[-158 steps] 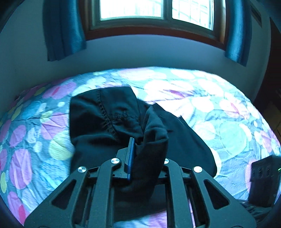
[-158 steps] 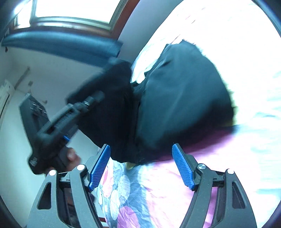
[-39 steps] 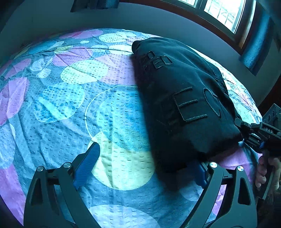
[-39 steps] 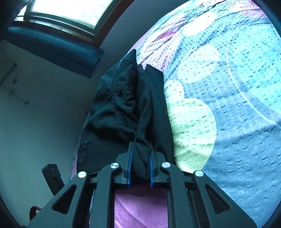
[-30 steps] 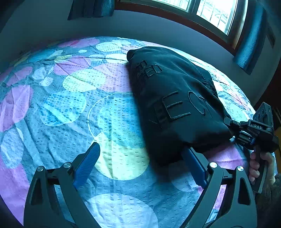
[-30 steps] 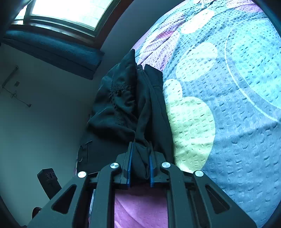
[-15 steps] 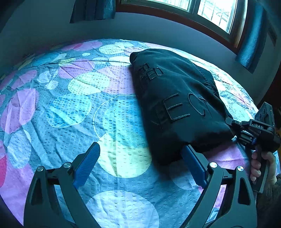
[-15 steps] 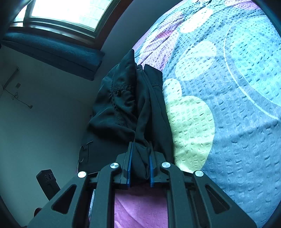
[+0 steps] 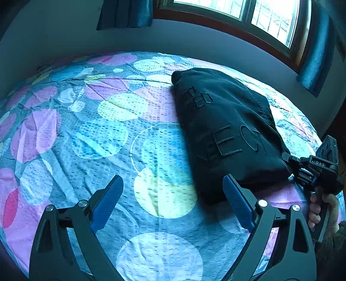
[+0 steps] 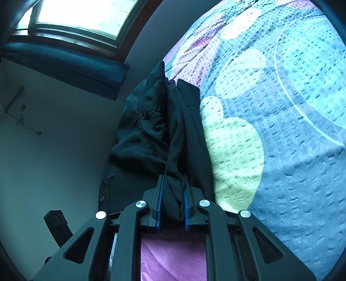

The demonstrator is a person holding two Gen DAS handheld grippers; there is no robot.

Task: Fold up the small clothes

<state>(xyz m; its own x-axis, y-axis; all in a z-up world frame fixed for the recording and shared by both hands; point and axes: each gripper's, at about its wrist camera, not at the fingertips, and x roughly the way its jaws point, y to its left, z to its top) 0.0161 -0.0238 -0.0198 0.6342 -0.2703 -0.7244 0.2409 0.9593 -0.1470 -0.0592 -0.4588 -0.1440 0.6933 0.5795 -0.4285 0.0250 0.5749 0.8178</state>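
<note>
A black garment (image 9: 225,129) with stitched letters lies folded on the bed, right of centre in the left wrist view. My left gripper (image 9: 173,203) is open and empty, just short of the garment's near edge, its right finger (image 9: 237,205) close beside the cloth. My right gripper (image 10: 172,203) is shut on a bunched corner of the black garment (image 10: 155,129). The right gripper (image 9: 289,160) also shows at the garment's right corner in the left wrist view, with the hand that holds it.
The bed (image 9: 108,140) has a quilted cover with pastel circles (image 10: 292,108). A grey wall (image 9: 64,39), a window (image 9: 270,19) and blue curtains (image 9: 313,51) stand behind it. The left gripper's housing (image 10: 57,224) shows low left in the right wrist view.
My left gripper has let go of the garment, opened and drawn back from it. My right gripper has closed on the garment's corner and holds still.
</note>
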